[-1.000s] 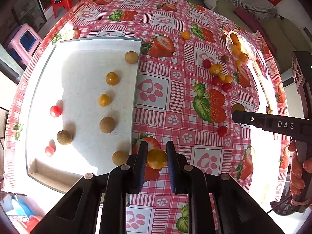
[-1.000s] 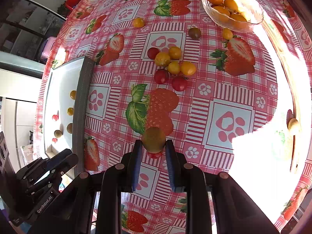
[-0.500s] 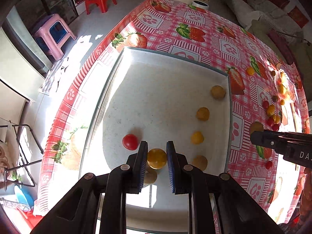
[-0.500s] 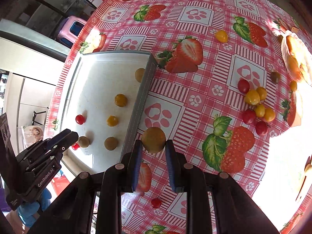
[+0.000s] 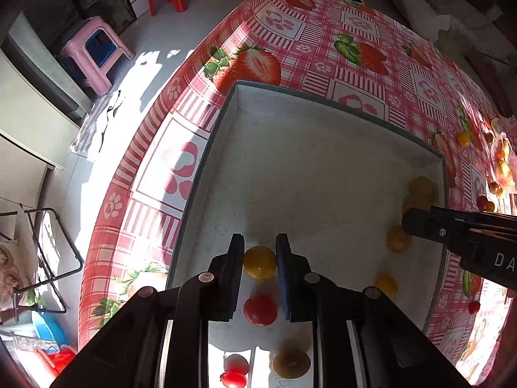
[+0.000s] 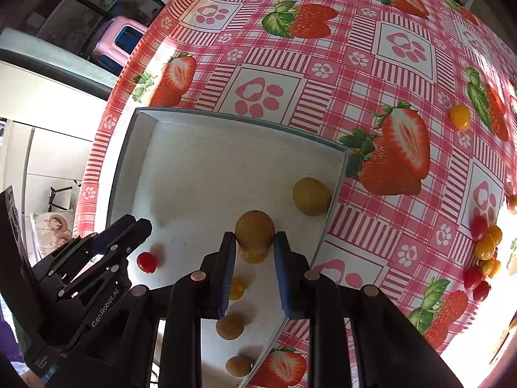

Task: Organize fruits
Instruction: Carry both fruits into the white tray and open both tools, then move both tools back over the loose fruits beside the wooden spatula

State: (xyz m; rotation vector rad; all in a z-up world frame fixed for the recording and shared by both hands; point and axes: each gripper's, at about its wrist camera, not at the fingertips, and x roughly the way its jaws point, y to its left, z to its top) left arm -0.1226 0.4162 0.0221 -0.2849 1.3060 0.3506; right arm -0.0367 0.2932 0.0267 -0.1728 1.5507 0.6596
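Entry, one moment, both hands over the shallow white rectangular tray [image 6: 181, 168] that stood on the bench under a red-and-white checked oilcloth printed with strawberries [image 6: 323, 74]. We recorded the left claw [image 5: 258, 263] drawn narrow on a small round yellow cherry tomato [image 5: 259, 262], its blue pads [image 5: 237, 258] pressed to either flank, the fruit hanging above the tray floor near a round red cherry tomato [image 5: 260, 308] that lay there. We recorded the right claw [image 6: 253, 242] likewise narrow, holding a round tan-brown fruit, matt-skinned, possibly a longan [image 6: 254, 228], clear of the tray floor near its right wall. A similar tan fruit [image 6: 311, 196] lay just beside that wall, with more tan and yellow fruit below it in the right wrist view. A loose heap of red and yellow tomatoes [image 6: 483, 255] remained on the oilcloth, well apart from the tray. Handling, as we judged it: both fruits were light, round and prone to roll; the tomato was smooth, thin-skinned and easily burst, so a gentle hold across its widest part suited it; the brown fruit looked firmer and less slippery. We judged both should be lowered close to the floor before release.
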